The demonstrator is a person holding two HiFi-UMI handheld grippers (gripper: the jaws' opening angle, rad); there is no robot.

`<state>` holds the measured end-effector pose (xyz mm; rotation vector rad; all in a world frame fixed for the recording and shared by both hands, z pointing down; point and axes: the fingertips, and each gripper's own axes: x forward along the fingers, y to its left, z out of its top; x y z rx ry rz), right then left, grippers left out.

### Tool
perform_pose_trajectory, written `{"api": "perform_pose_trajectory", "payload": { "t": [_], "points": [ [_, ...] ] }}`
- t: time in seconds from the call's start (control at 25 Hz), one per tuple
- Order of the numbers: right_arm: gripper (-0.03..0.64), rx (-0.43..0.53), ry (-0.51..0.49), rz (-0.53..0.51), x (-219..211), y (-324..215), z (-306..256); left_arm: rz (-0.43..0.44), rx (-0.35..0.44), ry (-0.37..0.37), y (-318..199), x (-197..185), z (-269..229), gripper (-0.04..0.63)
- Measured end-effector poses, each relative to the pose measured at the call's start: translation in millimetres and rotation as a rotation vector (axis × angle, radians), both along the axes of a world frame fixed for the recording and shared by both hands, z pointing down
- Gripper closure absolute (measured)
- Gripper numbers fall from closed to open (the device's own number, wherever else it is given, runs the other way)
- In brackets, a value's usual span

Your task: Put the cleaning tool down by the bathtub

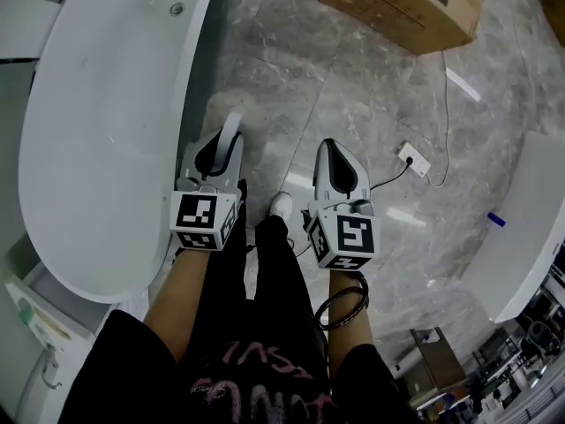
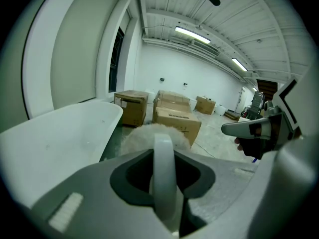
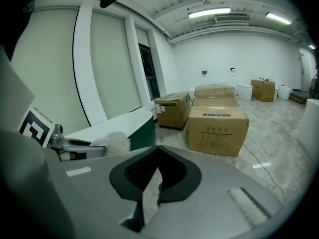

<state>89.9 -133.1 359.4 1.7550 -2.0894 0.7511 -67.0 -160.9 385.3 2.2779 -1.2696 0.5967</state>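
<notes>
The cleaning tool is a white-handled duster; its handle (image 2: 163,176) runs between my left gripper's jaws and its fluffy white head (image 2: 137,135) pokes out beyond them. In the head view my left gripper (image 1: 221,151) is shut on the handle (image 1: 231,127), right beside the rim of the white bathtub (image 1: 106,131). My right gripper (image 1: 336,164) hangs a little to the right over the floor, jaws shut with nothing between them. The right gripper view shows the duster head (image 3: 117,141) in front of the bathtub (image 3: 119,121).
A large cardboard box (image 1: 406,3) stands on the marble floor ahead, with more boxes (image 3: 218,123) in the right gripper view. A power strip (image 1: 413,159) and its cable lie to the right. Another white fixture (image 1: 525,237) is at the far right. The person's shoe (image 1: 281,205) is below.
</notes>
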Motion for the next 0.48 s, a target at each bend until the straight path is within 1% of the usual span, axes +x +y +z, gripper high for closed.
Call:
{"api": "perform_pose_trajectory", "payload": {
  "t": [0.32,0.48],
  "points": [
    [0.606,-0.042,-0.012,0.004,4,-2,51,0.009,-0.056,-0.029,8,3,60,0.514],
    [0.606,-0.063,-0.013,0.001,4,2,77,0.017,-0.066,-0.041,9,0,86,0.513]
  ]
}}
